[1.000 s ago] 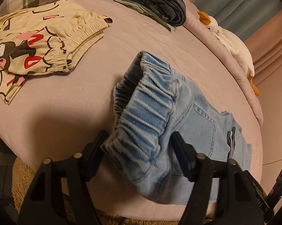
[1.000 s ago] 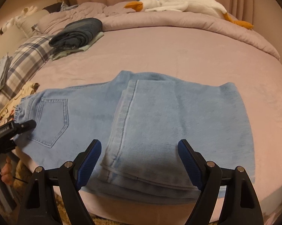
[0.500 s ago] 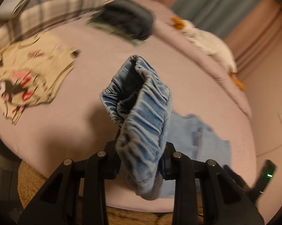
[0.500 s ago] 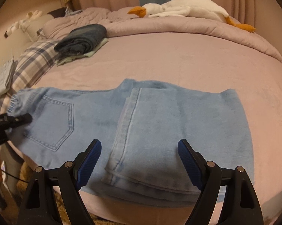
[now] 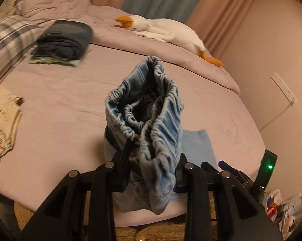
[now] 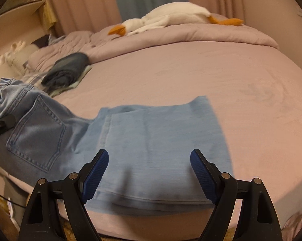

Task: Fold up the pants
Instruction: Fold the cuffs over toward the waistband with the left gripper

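Dim warm light, fisheye warping, motion blur

The pants (image 6: 151, 140) lay across the near edge of the bed (image 6: 191, 70), their waistband (image 5: 149, 108) end lifted off it at the left. Behind them — toward the left — sat a stack of folded clothes (image 6: 66, 72); a plush goose (image 6: 171, 16) lay along the far side.

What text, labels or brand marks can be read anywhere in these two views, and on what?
None can be read.
Printed cream garment: red and black cartoon print, no legible words.
Packaging on the floor at lower right: coloured print, too small and blurred.
Light-blue jeans: no label visible.
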